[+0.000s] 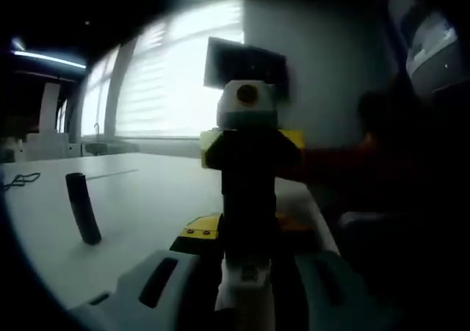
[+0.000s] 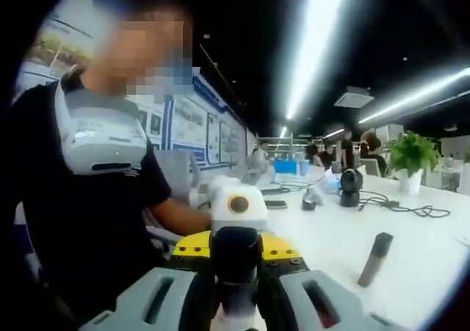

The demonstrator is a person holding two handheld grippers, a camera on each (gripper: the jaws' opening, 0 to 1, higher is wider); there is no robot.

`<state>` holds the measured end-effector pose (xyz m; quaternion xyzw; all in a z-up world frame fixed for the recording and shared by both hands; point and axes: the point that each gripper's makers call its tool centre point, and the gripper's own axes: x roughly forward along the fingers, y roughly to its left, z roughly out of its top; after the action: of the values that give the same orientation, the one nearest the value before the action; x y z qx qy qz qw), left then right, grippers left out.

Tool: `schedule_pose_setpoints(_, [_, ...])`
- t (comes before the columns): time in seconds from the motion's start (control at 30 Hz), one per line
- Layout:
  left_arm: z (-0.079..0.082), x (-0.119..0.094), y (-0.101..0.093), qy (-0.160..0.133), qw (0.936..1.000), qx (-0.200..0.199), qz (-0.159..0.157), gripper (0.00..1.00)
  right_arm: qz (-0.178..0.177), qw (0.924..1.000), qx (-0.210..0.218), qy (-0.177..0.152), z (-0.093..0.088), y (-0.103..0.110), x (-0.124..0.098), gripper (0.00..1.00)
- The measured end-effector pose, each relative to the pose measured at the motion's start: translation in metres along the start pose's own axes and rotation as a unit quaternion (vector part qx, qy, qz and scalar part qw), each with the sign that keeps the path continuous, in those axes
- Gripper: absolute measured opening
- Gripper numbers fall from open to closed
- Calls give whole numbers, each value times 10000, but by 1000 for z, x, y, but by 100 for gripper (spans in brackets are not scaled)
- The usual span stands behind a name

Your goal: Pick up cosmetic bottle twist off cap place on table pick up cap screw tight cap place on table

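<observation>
Left tongs (image 1: pixel 246 287): seen in the left gripper view, the two pale jaws rise from the bottom edge and close on the lower, white part of the cosmetic bottle (image 1: pixel 246 302).
Right tongs (image 2: pixel 236 287): seen in the right gripper view, the jaws close on something dark and round held between them; whether that is the cap or the bottle's neck cannot be told.
Cosmetic bottle: held in the air between the two facing tongs, above the white surface (image 1: pixel 139 199). In the left gripper view the other tongs cover its upper end with their dark body and yellow plate.
Cap: not clearly separable from the bottle in either view.
Dark cylinder (image 1: pixel 83 208): stands slightly tilted on the surface, well apart from the tongs; in the right gripper view it leans at the right (image 2: pixel 374 258).
Surface, far side: a black cable (image 2: pixel 400 208), a small dark round device (image 2: pixel 350 187) and a potted plant (image 2: pixel 411 158).
Person: a dark shirt (image 2: pixel 81 206), with a forearm reaching toward the tongs.
Room: bright blinds (image 1: pixel 176 81) behind the left gripper view.
</observation>
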<state>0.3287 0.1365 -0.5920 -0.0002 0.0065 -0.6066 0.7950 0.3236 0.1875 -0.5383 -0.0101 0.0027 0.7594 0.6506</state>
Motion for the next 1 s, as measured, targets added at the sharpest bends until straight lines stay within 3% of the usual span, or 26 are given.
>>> schedule_pose_setpoints(0.07, [0, 0, 0, -6, 10000, -18, 1, 14, -100, 9999, 100, 28, -1, -2, -1, 16])
schedule_pose_setpoints(0.2, [0, 0, 1, -7, 10000, -25, 41, 14, -466, 9964, 697, -104, 2, -9, 0, 22])
schedule_pose_setpoints(0.37, [0, 0, 1, -7, 10000, -9, 47, 14, -1125, 9910, 625, -368, 11, -12, -9, 28])
schedule_pose_setpoints(0.47, [0, 0, 1, -10, 10000, -5, 50, 14, -1593, 9834, 543, -683, 16, -7, -15, 28])
schedule_pose_setpoints(0.57, [0, 0, 1, -8, 10000, -13, 53, 14, -1995, 9756, 502, -772, 13, 2, -17, 28])
schedule_pose_setpoints(0.67, [0, 0, 1, -12, 10000, 0, 64, 14, -2636, 9593, 465, -897, 15, 0, -23, 28])
schedule_pose_setpoints(0.77, [0, 0, 2, -12, 10000, -8, 74, 14, -3358, 9391, 319, -658, 9, -5, -30, 27])
schedule_pose_setpoints(0.93, [0, 0, 3, -10, 10000, -16, 81, 14, -3613, 9291, 318, -719, 14, 2, -28, 27])
schedule_pose_setpoints(1.0, [0, 0, 3, -8, 10000, -16, 92, 14, -3834, 9204, 360, -673, 12, -1, -28, 27])
